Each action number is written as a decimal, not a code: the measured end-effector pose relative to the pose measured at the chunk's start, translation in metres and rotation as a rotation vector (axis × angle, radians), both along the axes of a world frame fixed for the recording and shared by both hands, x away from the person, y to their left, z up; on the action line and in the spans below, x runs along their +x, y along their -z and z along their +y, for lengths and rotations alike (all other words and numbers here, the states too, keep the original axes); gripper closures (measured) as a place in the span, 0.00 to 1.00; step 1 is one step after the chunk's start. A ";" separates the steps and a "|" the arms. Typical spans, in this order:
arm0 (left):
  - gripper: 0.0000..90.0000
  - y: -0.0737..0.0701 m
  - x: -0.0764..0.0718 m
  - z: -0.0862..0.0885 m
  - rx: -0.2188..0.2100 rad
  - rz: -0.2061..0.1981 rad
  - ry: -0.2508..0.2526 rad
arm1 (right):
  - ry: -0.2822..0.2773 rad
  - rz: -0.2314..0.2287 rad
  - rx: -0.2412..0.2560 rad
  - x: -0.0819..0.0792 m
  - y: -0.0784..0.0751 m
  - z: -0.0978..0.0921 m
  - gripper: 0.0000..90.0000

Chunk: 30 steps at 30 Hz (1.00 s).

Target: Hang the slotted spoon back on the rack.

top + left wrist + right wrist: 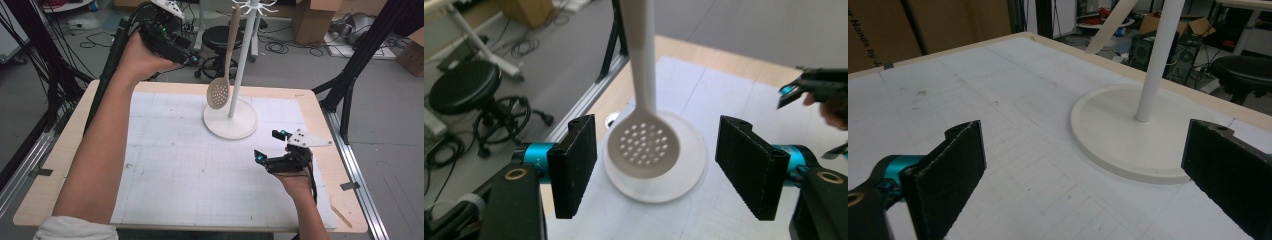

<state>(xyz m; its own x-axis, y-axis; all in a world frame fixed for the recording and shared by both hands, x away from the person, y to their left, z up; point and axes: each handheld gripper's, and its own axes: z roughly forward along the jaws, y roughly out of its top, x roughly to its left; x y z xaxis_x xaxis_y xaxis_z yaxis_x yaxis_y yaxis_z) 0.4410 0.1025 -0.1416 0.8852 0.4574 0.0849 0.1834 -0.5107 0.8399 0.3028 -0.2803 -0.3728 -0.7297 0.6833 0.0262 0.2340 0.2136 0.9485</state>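
A beige slotted spoon [219, 94] hangs by its handle from a white rack, whose pole [241, 55] rises from a round base [240, 127] at the table's far middle. My left gripper [187, 52] is held high over the far left edge, open and aimed at the spoon. In the left gripper view the spoon's bowl [644, 145] hangs beyond the spread jaws of the left gripper [659, 165], untouched. My right gripper [269, 145] hovers open at the right, near the base. In its own view the right gripper [1088, 175] faces the base [1128, 135] and pole [1158, 60], holding nothing.
A white gridded mat [200, 165] covers the wooden table [65, 150]. A thin wooden stick [342, 215] lies at the near right corner. Behind the table stand a black stool [220, 37], cardboard boxes [312, 20], floor cables and black frame legs [350, 80].
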 end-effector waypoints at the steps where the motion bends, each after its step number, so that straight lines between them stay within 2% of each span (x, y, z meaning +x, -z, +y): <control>1: 0.36 0.001 -0.003 0.003 -0.008 0.002 -0.001 | 0.000 -0.002 0.000 0.000 0.000 0.001 0.03; 2: 0.36 0.003 -0.005 0.007 -0.004 -0.002 -0.003 | -0.002 0.002 -0.001 0.000 0.000 0.002 0.03; 3: 0.35 0.008 -0.010 0.015 -0.022 0.001 0.000 | -0.007 0.001 -0.003 0.001 0.000 0.003 0.03; 4: 0.35 0.008 -0.010 0.015 -0.022 0.001 0.000 | -0.007 0.001 -0.003 0.001 0.000 0.003 0.03; 6: 0.33 0.016 -0.016 0.025 -0.058 0.024 0.029 | -0.010 -0.007 -0.005 0.001 -0.001 0.004 0.03; 10: 0.32 0.024 -0.021 0.036 -0.057 0.028 0.046 | -0.012 0.000 -0.007 0.002 0.000 0.006 0.03; 12: 0.32 0.028 -0.025 0.044 -0.081 0.034 0.050 | -0.013 0.005 -0.009 0.002 0.000 0.007 0.03; 18: 0.28 0.042 -0.037 0.063 -0.115 0.034 0.065 | -0.018 0.004 -0.018 0.004 0.001 0.010 0.03; 24: 0.25 0.068 -0.049 0.081 -0.161 0.040 0.082 | -0.016 0.007 -0.017 0.003 0.001 0.010 0.03; 25: 0.24 0.077 -0.052 0.086 -0.167 0.044 0.075 | -0.016 0.007 -0.018 0.003 0.001 0.010 0.03; 26: 0.23 0.077 -0.052 0.086 -0.167 0.044 0.075 | -0.016 0.007 -0.018 0.003 0.001 0.010 0.03; 29: 0.21 0.093 -0.059 0.092 -0.170 0.049 0.075 | -0.014 0.008 -0.018 0.003 0.001 0.009 0.03; 30: 0.20 0.093 -0.059 0.092 -0.170 0.049 0.075 | -0.014 0.008 -0.018 0.003 0.001 0.009 0.03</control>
